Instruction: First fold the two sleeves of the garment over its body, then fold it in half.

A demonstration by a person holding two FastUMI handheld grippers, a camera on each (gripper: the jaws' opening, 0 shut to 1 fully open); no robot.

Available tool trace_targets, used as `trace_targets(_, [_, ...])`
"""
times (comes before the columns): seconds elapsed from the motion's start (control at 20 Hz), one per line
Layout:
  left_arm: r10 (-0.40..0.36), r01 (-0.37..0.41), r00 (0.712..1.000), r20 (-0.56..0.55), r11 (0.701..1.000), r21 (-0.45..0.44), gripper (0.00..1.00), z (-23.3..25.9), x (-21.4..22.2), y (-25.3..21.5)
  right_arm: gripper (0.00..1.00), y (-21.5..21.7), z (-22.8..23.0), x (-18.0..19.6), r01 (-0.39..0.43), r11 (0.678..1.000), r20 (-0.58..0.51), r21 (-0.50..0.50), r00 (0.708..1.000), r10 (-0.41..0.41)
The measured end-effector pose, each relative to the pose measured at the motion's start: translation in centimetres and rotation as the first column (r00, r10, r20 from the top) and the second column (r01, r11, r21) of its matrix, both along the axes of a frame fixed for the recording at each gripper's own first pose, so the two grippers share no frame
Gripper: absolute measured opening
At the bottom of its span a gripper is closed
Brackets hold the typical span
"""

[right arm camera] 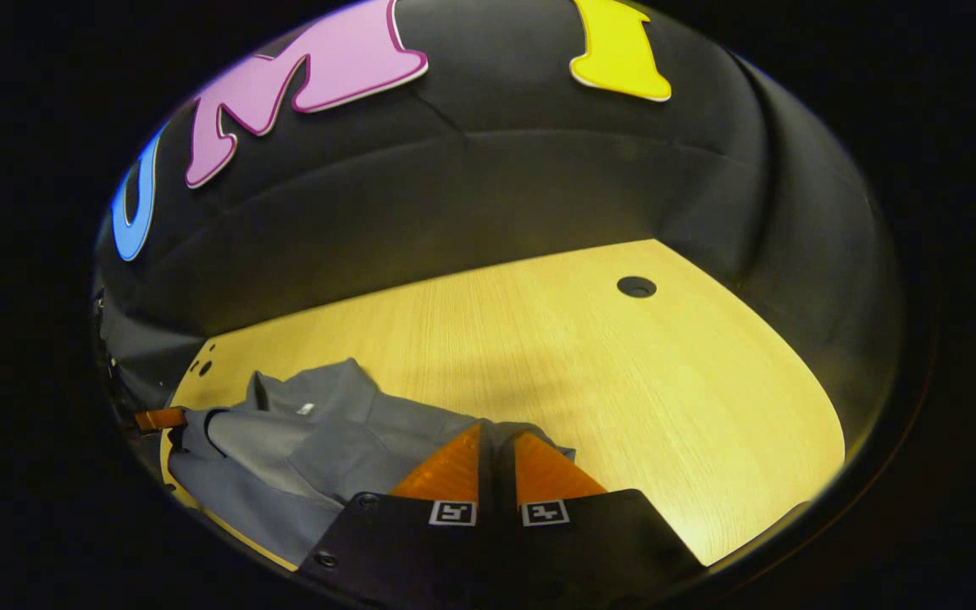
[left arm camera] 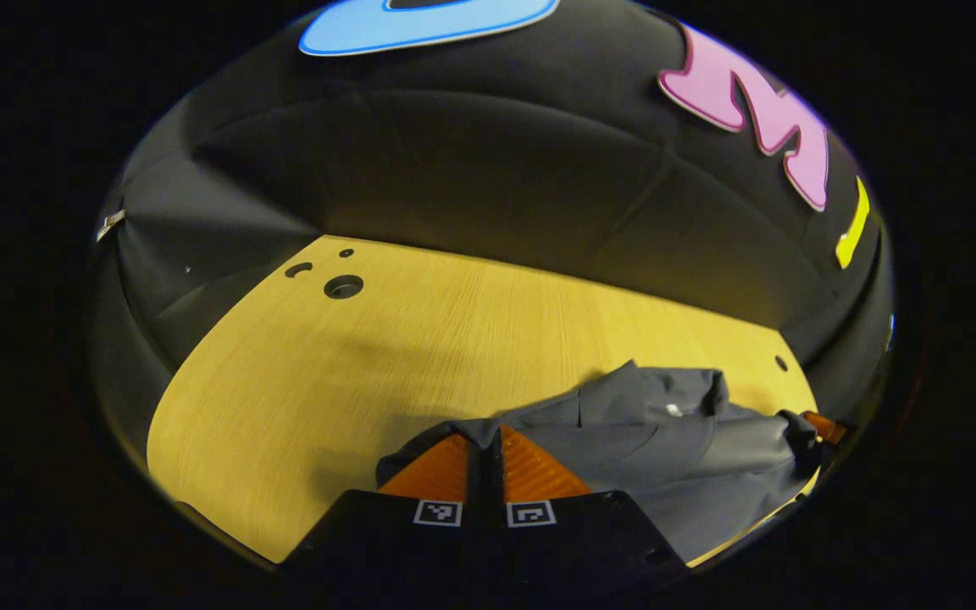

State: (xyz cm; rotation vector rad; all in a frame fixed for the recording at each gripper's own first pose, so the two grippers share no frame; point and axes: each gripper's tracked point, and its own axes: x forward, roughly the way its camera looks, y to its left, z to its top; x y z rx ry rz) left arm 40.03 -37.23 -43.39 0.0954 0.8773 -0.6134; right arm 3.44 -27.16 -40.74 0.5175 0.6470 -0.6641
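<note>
In the left gripper view, your left gripper (left arm camera: 488, 436) sits at the bottom centre of the frame with its two fingers drawn together, pinching a dark edge of the grey garment (left arm camera: 666, 449) between them; the cloth rises in a thin fold right at the fingertips; from there the garment spreads toward the lower right of the frame, rumpled, with its collar standing up near the middle right and a small pale tag just below it; at the far right edge of the frame your other gripper (left arm camera: 823, 426) shows small, touching the garment's far side; the wooden table (left arm camera: 327, 381) fills the left and centre of the frame, with round holes (left arm camera: 342, 286) in its upper left corner. In the right gripper view, your right gripper (right arm camera: 496, 440) is at the bottom centre, its fingers likewise closed on a fold of the same garment (right arm camera: 302, 449); the garment lies in the lower left of that frame, its collar pointing up toward the left; your left gripper appears as a small shape at the far left edge (right arm camera: 159, 418), against the cloth; the table (right arm camera: 623, 407) stretches bare to the right, with one round hole (right arm camera: 636, 286) in the upper right.
</note>
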Motion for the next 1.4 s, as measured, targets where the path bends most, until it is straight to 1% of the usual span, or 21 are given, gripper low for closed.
trace_targets(0.15, [-0.021,0.021,1.000,0.004,0.998,0.053,0.05,-1.9,-0.3,0.6,0.05,0.5,-1.6,0.2,-0.025,1.000,-0.033,0.004,0.999,0.025])
trace_targets(0.3, [-0.083,0.080,0.996,0.028,0.992,0.097,0.05,-3.0,-1.0,0.2,0.05,0.9,-3.1,0.1,-0.040,0.999,-0.069,0.020,0.997,0.041])
trace_targets(0.4, [-0.103,0.098,0.994,0.034,0.987,0.126,0.06,-3.4,-1.4,0.3,0.09,1.8,-3.8,-0.1,-0.046,0.997,-0.090,0.059,0.995,0.052])
trace_targets(0.45, [-0.101,0.096,0.994,0.033,0.987,0.128,0.07,-3.3,-1.5,0.1,0.13,1.7,-3.8,0.0,-0.040,0.997,-0.091,0.063,0.995,0.046])
trace_targets(0.5, [-0.099,0.095,0.995,0.029,0.987,0.129,0.09,-3.2,-1.7,0.0,0.13,1.6,-3.8,0.0,-0.031,0.997,-0.093,0.064,0.995,0.037])
trace_targets(0.55, [-0.094,0.089,0.995,0.028,0.986,0.139,0.14,-3.4,-1.8,0.2,0.14,1.7,-3.8,-0.4,-0.020,0.997,-0.104,0.071,0.994,0.027])
trace_targets(0.6, [-0.094,0.089,0.995,0.023,0.984,0.152,0.16,-3.3,-1.9,0.3,0.17,1.6,-3.6,-0.5,-0.013,0.997,-0.110,0.075,0.994,0.021])
trace_targets(0.65, [-0.094,0.089,0.995,0.023,0.982,0.169,0.22,-3.1,-1.9,0.7,0.25,1.7,-3.4,-0.7,-0.009,0.998,-0.115,0.070,0.993,0.017])
trace_targets(0.7, [-0.099,0.094,0.995,0.020,0.980,0.176,0.34,-3.1,-2.2,0.6,0.30,1.5,-3.1,-0.9,-0.006,0.998,-0.117,0.061,0.993,0.013])
trace_targets(0.8, [-0.110,0.104,0.994,0.020,0.976,0.191,0.49,-2.4,-2.3,0.9,0.49,1.8,-1.9,-1.1,-0.011,0.998,-0.101,0.061,0.995,0.017])
trace_targets(0.85, [-0.112,0.107,0.994,0.018,0.977,0.184,0.55,-2.0,-2.7,0.9,0.71,1.7,-1.2,-1.3,-0.012,0.999,-0.093,0.051,0.996,0.017])
trace_targets(0.9, [-0.109,0.104,0.994,0.018,0.980,0.172,0.55,-1.5,-3.0,1.0,0.74,1.8,-0.5,-1.4,-0.014,0.999,-0.083,0.043,0.996,0.017])
trace_targets(1.0, [-0.101,0.098,0.995,0.022,0.988,0.118,0.74,-0.1,-3.6,0.5,0.80,2.3,1.1,-1.6,-0.019,0.999,-0.056,0.040,0.998,0.021])
trace_targets(1.05, [-0.105,0.103,0.994,0.029,0.992,0.076,0.78,0.8,-3.9,0.0,0.74,2.3,2.0,-1.8,-0.020,0.999,-0.045,0.036,0.999,0.021])
trace_targets(1.1, [-0.108,0.106,0.993,0.041,0.993,0.046,0.81,1.9,-4.2,-0.2,0.88,2.4,2.9,-1.9,-0.018,0.999,-0.031,0.029,0.999,0.019])
trace_targets(1.15, [-0.114,0.113,0.992,0.052,0.993,0.024,0.88,2.8,-4.6,-0.2,0.90,2.7,3.8,-2.0,-0.022,0.999,-0.014,0.026,1.000,0.022])
trace_targets(1.2, [-0.120,0.120,0.991,0.066,0.993,0.015,0.87,3.7,-4.9,0.0,0.77,3.0,4.7,-2.2,-0.029,0.999,-0.003,0.021,1.000,0.029])
trace_targets(1.25, [-0.123,0.122,0.989,0.084,0.992,0.014,0.88,4.7,-5.0,0.2,0.90,3.4,5.6,-2.5,-0.036,0.999,0.008,0.019,0.999,0.036])
trace_targets(1.3, [-0.128,0.128,0.987,0.100,0.992,0.008,0.84,5.6,-5.3,0.4,0.90,3.9,6.6,-2.7,-0.045,0.999,0.025,0.014,0.999,0.045])
trace_targets(1.35, [-0.135,0.137,0.984,0.115,0.990,-0.010,0.88,6.8,-5.7,0.4,0.92,4.2,7.8,-3.0,-0.053,0.999,0.039,-0.002,0.998,0.053])
trace_targets(1.4, [-0.141,0.147,0.981,0.134,0.988,-0.039,0.88,8.1,-6.2,0.4,0.92,4.4,9.1,-3.4,-0.058,0.998,0.056,-0.026,0.997,0.059])
